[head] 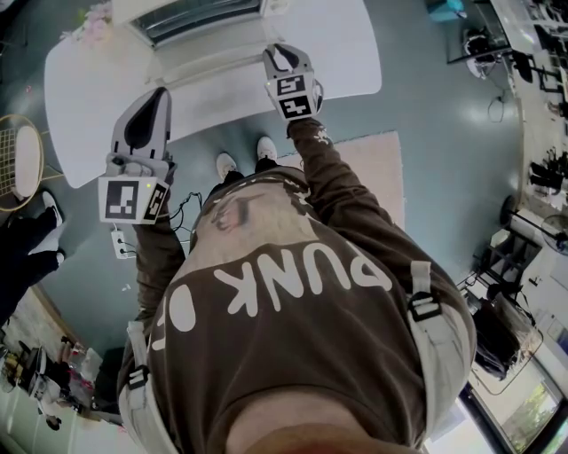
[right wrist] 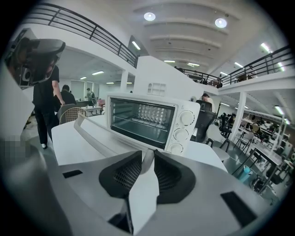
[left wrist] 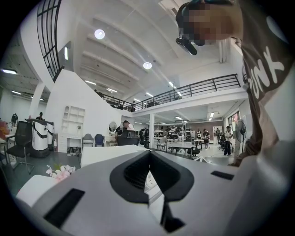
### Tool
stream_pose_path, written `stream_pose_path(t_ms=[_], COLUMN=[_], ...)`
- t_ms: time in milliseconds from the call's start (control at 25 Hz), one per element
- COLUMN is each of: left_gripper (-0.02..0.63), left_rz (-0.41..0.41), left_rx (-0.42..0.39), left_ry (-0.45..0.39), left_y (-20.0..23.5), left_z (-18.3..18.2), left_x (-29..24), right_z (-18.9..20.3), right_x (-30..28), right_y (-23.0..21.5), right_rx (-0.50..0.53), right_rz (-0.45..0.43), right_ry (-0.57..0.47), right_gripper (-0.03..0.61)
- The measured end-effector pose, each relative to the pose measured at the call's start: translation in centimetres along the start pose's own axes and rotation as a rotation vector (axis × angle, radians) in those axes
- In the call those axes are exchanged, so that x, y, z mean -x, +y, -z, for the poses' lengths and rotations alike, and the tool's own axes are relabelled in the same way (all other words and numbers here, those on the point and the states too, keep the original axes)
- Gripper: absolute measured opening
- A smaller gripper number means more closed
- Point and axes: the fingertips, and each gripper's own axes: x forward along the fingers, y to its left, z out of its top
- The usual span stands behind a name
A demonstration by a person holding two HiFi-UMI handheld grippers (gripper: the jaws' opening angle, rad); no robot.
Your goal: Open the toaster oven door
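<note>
The white toaster oven [right wrist: 152, 120] stands at the back of the white table [head: 89, 97], seen at the top edge of the head view as the oven [head: 200, 18]. Its glass door [head: 213, 60] hangs open and lies flat toward me, showing the rack inside. My right gripper [right wrist: 147, 159] is shut on the door handle [right wrist: 99, 138], a pale bar running left from the jaws; in the head view that gripper [head: 282, 51] is at the door's right end. My left gripper [head: 160, 91] is held over the table's front edge, shut on nothing, also seen as the gripper [left wrist: 148, 154].
Pink flowers [head: 93, 19] lie at the table's far left corner. A racket [head: 18, 160] and a bystander's shoes [head: 49, 213] are on the floor at the left. A power strip [head: 120, 241] and a pale rug [head: 377, 168] lie by my feet.
</note>
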Motion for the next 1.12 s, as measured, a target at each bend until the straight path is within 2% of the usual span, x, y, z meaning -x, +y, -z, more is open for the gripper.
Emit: stream_pose_path(t_ms=[440, 1120], left_gripper=[0.003, 0.003], left_rz=[0.004, 0.003], left_rx=[0.001, -0.001], left_ry=[0.012, 0.026], left_y=[-0.2, -0.3], left_z=[0.3, 0.1], left_x=[-0.3, 0.0], right_z=[2.8, 6.8], right_x=[0.2, 0.3], right_y=[0.7, 2.0], right_rx=[0.053, 0.069], right_rz=[0.039, 0.042], right_ry=[-0.026, 0.023], right_gripper=[0.097, 0.087])
